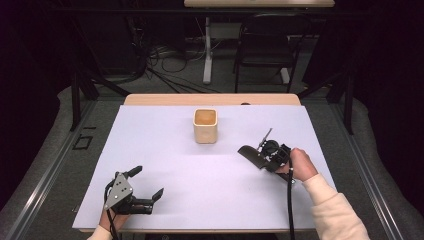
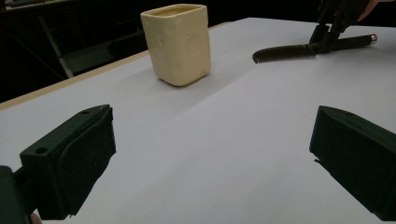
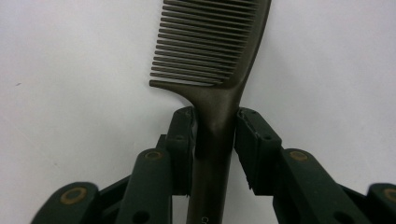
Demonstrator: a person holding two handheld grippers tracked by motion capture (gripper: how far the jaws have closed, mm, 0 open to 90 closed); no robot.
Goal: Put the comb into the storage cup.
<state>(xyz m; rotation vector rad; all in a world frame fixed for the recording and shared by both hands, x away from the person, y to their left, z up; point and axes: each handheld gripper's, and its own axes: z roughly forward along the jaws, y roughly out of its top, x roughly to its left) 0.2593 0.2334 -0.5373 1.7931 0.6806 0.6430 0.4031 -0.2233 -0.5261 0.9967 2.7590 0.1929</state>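
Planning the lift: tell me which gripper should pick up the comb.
Right. The right gripper already has its jaws around the comb at its handle, while the left gripper sits open, far off across the table.

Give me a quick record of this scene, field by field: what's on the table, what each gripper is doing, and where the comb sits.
surface: white table
cup: cream square cup, upright, empty as far as the high view shows, far centre
comb: dark comb, lying flat on the table, right of the cup
right gripper: right gripper, jaws either side of the comb's handle, pads against it
left gripper: left gripper, jaws wide apart, nothing between them, near edge of the table
contact between cup and comb: none, well apart
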